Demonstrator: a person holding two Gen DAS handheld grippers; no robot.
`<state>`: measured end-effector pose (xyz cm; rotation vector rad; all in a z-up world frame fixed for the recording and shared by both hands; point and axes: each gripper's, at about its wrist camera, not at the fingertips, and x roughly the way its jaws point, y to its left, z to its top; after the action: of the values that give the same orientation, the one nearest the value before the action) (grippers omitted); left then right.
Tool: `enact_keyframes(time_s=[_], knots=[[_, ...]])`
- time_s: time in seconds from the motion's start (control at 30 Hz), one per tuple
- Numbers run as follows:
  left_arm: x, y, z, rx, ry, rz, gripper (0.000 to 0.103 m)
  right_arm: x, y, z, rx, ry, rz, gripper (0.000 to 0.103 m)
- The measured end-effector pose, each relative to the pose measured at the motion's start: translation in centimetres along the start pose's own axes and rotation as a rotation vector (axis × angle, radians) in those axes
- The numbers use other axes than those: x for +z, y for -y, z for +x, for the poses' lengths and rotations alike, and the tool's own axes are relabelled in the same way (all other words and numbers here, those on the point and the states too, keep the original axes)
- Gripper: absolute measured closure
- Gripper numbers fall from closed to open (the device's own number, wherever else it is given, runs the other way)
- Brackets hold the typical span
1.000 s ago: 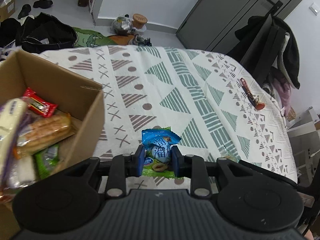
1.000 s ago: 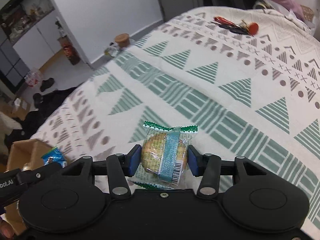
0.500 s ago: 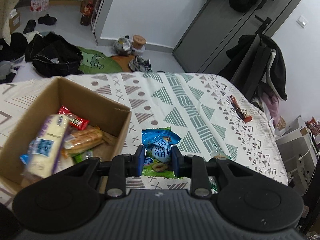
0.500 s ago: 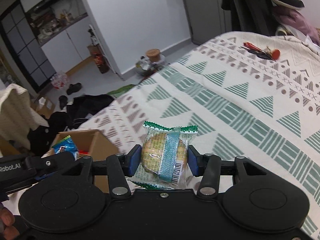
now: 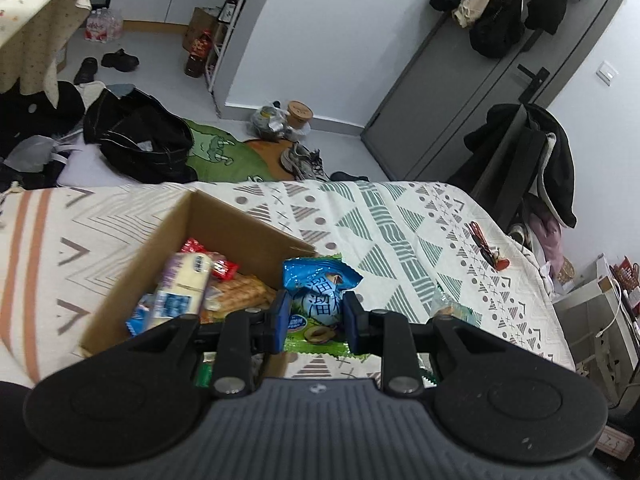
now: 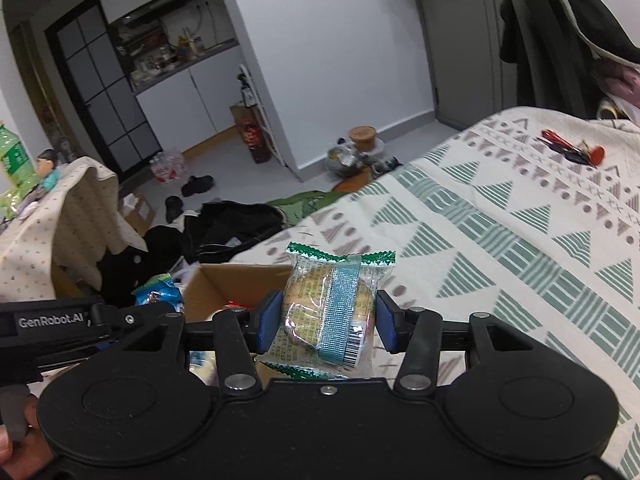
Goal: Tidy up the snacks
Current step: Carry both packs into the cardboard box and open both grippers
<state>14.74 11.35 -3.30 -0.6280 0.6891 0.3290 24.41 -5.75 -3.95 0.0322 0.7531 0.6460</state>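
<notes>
Starting at the left, the cardboard box (image 5: 240, 224) sits on the patterned bedspread (image 5: 420, 232), stiff-walled, already holding crinkly packets and a pale wrapped bar. Beside and above its near corner, the left gripper (image 5: 315, 316) is clamped on a blue snack packet (image 5: 320, 292), glossy foil, puffed and feather-light; gripped mid-body it looks secure, though that slick film could slide if squeezed loosely. Further right, the right gripper (image 6: 326, 320) pinches a clear-wrapped round pastry (image 6: 332, 300) by its sides, green zigzag seals at both ends. I'd judge it soft and crushable, so the hold wants to stay gentle. It hangs above the box's open corner (image 6: 236, 280), seemingly ready to be dropped in.
</notes>
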Motion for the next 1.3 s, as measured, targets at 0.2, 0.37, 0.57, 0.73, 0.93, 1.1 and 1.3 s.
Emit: enact_keyframes(time_s=[0.2,0.37,0.57,0.73,0.93,1.1,1.3], knots=[[0.4,-1.7,-1.1,0.026,0.017,-0.011,0.076,-0.1,-1.7,0.2,0.038,0.002,-0.026,0.055],[0.7,-3.3,-1.3,0.050,0.020,-0.032,0.076,-0.2,-3.0,0.8,0.065,-0.004,-0.043,0.055],[1.3,-5.2,-1.1,0.073,0.023,-0.062,0.076,-0.4,-4.2,1.6,0.093,-0.015,-0.052,0.055],[1.8,-7.2,-0.5,0.095,0.009,-0.098,0.076,-0.7,-5.2,2.5,0.116,-0.030,-0.068,0.055],[1.9,-8.7,0.9,0.109,-0.020,-0.127,0.076,-1.0,-6.2,3.6,0.135,-0.054,-0.093,0.055],[1.9,-8.8,1.8,0.084,-0.038,-0.132,0.075,-0.9,-6.2,4.1,0.135,-0.057,-0.091,0.055],[2.5,-8.7,1.9,0.086,-0.051,-0.148,0.067,-0.2,-6.1,4.9,0.132,-0.060,-0.051,0.055]])
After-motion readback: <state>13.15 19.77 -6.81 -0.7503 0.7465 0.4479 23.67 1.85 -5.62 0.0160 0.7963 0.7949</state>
